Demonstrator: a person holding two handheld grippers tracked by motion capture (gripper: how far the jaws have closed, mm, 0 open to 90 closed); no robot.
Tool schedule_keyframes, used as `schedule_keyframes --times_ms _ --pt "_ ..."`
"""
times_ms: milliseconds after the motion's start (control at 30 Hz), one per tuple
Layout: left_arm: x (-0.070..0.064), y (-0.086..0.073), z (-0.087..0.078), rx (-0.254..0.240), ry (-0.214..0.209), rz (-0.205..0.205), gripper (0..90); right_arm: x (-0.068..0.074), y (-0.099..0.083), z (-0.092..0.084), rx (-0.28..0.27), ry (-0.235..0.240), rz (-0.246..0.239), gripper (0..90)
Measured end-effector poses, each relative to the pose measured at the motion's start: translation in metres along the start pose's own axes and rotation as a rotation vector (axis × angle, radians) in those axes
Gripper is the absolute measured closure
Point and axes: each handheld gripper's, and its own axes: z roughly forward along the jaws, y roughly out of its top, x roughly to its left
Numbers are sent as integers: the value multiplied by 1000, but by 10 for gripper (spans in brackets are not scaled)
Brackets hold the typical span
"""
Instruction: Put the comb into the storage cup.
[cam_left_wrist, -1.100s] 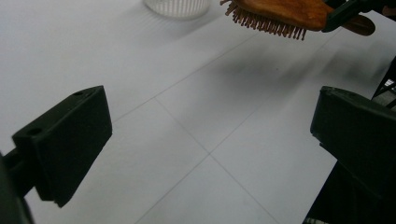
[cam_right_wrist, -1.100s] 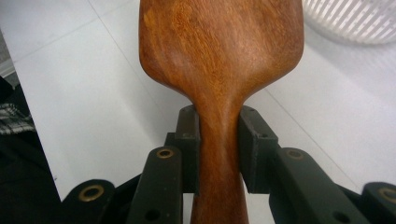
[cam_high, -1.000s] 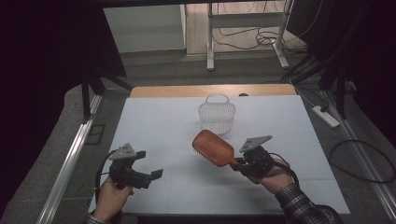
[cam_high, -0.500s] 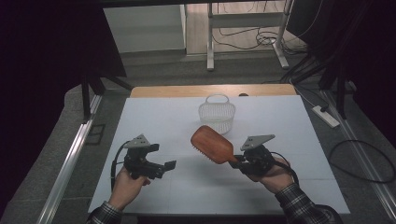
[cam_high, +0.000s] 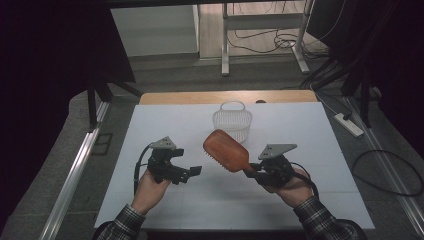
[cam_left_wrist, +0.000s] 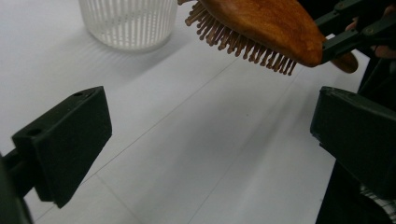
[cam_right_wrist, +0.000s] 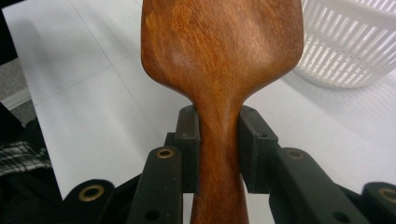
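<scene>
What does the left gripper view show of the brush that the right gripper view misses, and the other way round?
Left gripper view alone: the hairbrush from the side, its bristles pointing down clear of the table, between the open jaws of the left hand-held gripper.

Right gripper view alone: the brush's smooth wooden back, and the right hand-held gripper clamped on its handle.

Both share: the brush, the white basket and the white table.

Grey floor (cam_high: 165, 70), dark curtains (cam_high: 50, 45), cables (cam_high: 280, 37), power strip (cam_high: 348, 124).
</scene>
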Motion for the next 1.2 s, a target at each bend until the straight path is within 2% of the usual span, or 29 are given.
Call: schedule_keyframes --times_ms 67,467,1200 --pt "2 2 3 -9 -22 -21 0 0 0 0 -2 1 0 716" --pt "2 13 18 -14 -102 -56 0 7 3 5 -28 6 0 716" --pt "0 30 44 -21 -173 -87 0 14 7 8 -67 25 9 716"
